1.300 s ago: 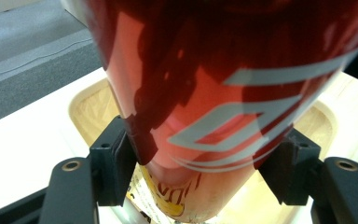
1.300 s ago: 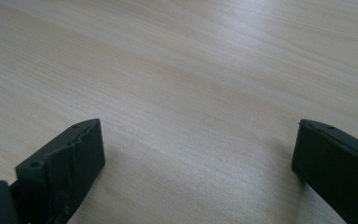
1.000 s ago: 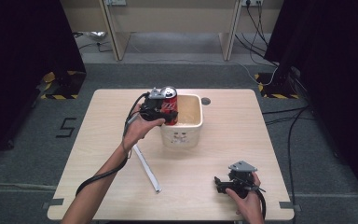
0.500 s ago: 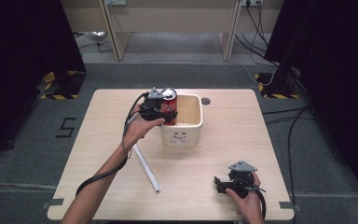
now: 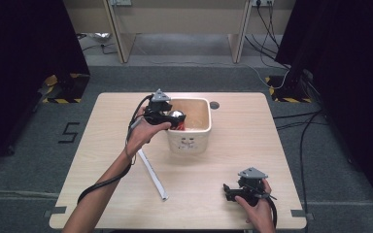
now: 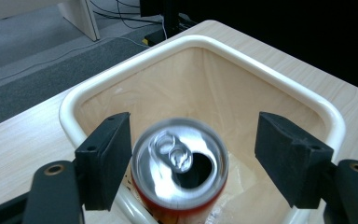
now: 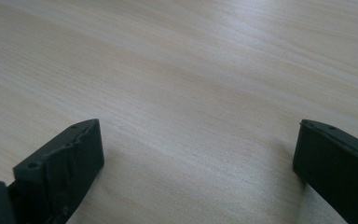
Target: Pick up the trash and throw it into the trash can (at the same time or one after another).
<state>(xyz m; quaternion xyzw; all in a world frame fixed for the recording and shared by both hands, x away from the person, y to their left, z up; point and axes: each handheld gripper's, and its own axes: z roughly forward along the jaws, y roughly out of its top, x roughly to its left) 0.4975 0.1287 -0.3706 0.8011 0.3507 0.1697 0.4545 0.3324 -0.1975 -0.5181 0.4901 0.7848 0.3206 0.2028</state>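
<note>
A red drink can point(image 6: 179, 168) with a silver top and an open tab hole sits between the jaws of my left gripper point(image 6: 193, 123), over the near corner of a cream plastic bin point(image 6: 200, 44). The can looks blurred. The jaws have just been opening: one pad point(image 6: 106, 158) is next to the can, and the other stands well clear of it. From the high view the left gripper point(image 5: 171, 116) reaches over the bin's point(image 5: 209, 127) left rim with the can point(image 5: 177, 116) at its tip. My right gripper point(image 7: 200, 125) is open just above bare tabletop, near the table's front right point(image 5: 229, 190).
A thin white strip point(image 5: 151, 174) lies on the wooden table point(image 5: 252, 141) in front of the bin. A small dark round hole point(image 5: 214, 105) sits behind the bin. Cables trail from both grippers. Dark curtains and floor surround the table.
The left gripper's jaws have spread, and the can has dropped lower into the bin's near corner. The right gripper has stayed put.
</note>
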